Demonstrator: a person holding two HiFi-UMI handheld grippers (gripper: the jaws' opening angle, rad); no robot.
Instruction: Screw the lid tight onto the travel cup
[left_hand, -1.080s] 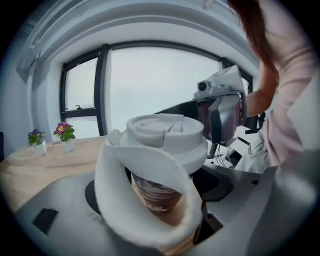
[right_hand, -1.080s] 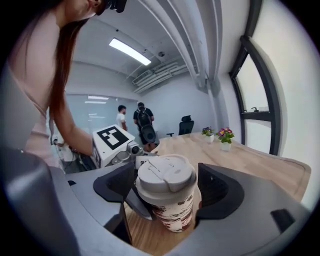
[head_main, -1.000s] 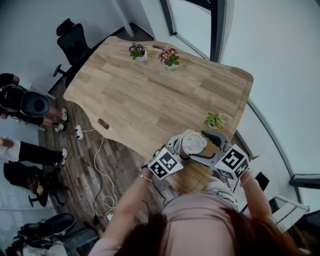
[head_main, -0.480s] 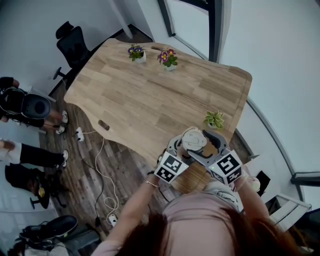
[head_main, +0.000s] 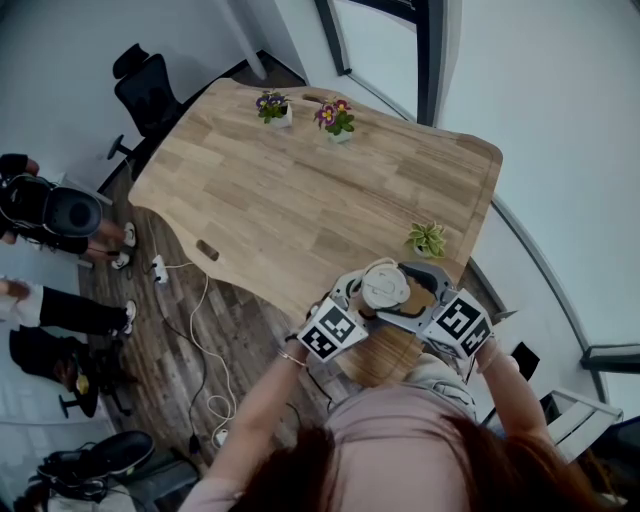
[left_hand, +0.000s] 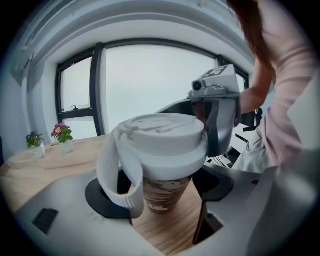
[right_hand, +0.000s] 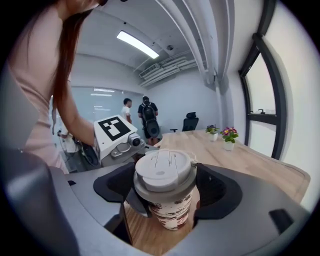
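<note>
The cup (right_hand: 172, 212) is stood upright at the near edge of the table (head_main: 300, 200), with the lid (right_hand: 165, 170) already seated on top. How tight it's screwed can't be told.

The left gripper (left_hand: 159, 191) is closed in on the cup's patterned body, low down under the lid's rim. Its left pad is mostly hidden by the lid's white strap (left_hand: 112, 172), which is looped down that side. The right pad is seen pretty much flush against the cup wall.

The right gripper (right_hand: 165, 186) is clamped higher up, round the lid itself, with a black pad pressed to each side of the rim. Both grippers are held over the table's near edge, marker cubes pointed back toward the person.

A small green plant (head_main: 427, 239) is sat on the table just beyond, by its right edge. Purple flowers (head_main: 272, 104) and pink flowers (head_main: 337, 116) are parked way off at the table's far edge.
</note>
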